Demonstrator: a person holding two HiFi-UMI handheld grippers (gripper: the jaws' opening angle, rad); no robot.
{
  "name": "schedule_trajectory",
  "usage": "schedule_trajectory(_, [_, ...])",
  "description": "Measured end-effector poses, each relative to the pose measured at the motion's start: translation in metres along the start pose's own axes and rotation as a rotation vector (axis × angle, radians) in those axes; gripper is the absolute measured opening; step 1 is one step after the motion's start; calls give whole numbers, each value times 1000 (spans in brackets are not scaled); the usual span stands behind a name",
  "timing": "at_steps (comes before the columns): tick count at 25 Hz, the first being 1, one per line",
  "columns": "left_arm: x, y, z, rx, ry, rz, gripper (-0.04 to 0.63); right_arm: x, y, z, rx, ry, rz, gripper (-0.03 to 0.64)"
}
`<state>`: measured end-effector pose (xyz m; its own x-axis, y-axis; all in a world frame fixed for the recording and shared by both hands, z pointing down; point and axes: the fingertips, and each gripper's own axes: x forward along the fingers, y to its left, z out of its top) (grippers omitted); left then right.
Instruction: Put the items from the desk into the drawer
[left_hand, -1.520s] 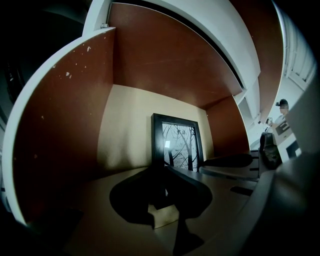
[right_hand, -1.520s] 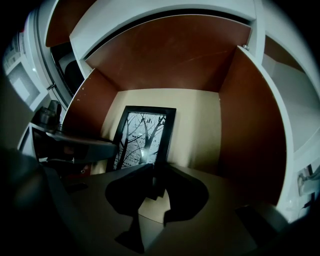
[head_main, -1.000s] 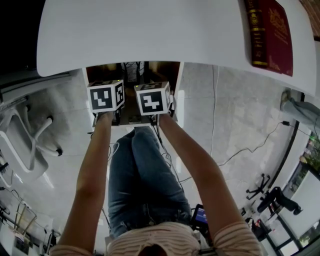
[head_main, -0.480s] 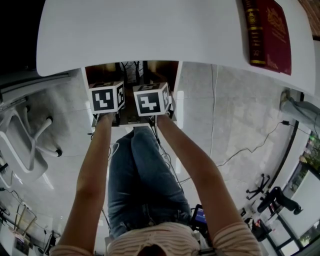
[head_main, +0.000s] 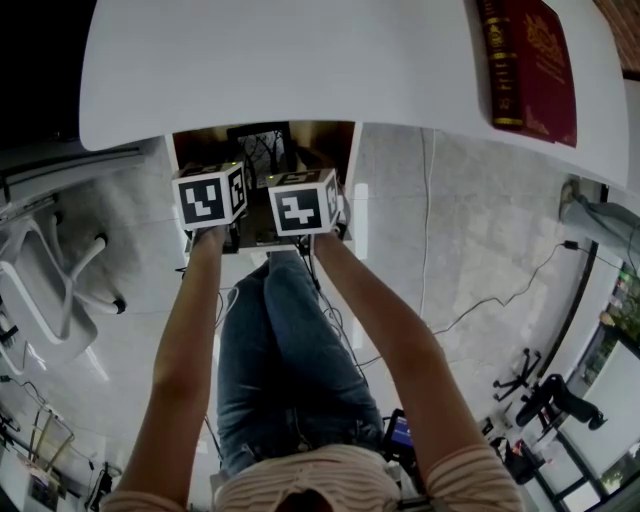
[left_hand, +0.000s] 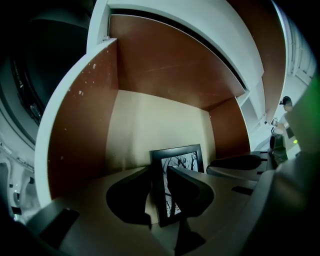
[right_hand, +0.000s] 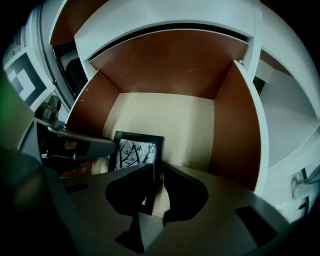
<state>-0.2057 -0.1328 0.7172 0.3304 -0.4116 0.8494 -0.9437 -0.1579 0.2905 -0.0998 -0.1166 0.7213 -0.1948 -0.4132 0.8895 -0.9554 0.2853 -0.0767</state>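
Since the earlier frame, the black rectangular picture frame (head_main: 258, 148) had shown more of its face inside the open drawer. The broad white smooth-topped bench (head_main: 300, 70) spanned the view, the brown-walled, cream-floored drawer (head_main: 355, 170) beneath its edge. A dark red hardcover book (head_main: 530, 65) lay on the bench's right end. The frame, holding a monochrome print of bare branches, stood over the drawer floor. The left gripper (left_hand: 161, 172) pinched its left border and the right gripper (right_hand: 157, 170) its right, jaws narrowed onto the moulding.

Left gripper (left_hand: 159, 172) and right gripper (right_hand: 157, 174) (adjacent) are clamped.
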Motion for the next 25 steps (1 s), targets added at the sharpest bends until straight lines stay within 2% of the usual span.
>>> schedule_trajectory(11, [-47,-18,3,7,-25,-19,97,-49,15,13,23,-40,45,74])
schedule_trajectory(16, [-84,-29,11,16,-68,-25,44,-87,28,23,50,-81,105,52])
schedule_trajectory(21, [-124,-37,18,6,-110,-42,32,-133,42,37,51,-152,148,39])
schedule_trajectory(25, [-158,-45,29,6,-175,-56,14,-170,49,51,48,-236,183,31])
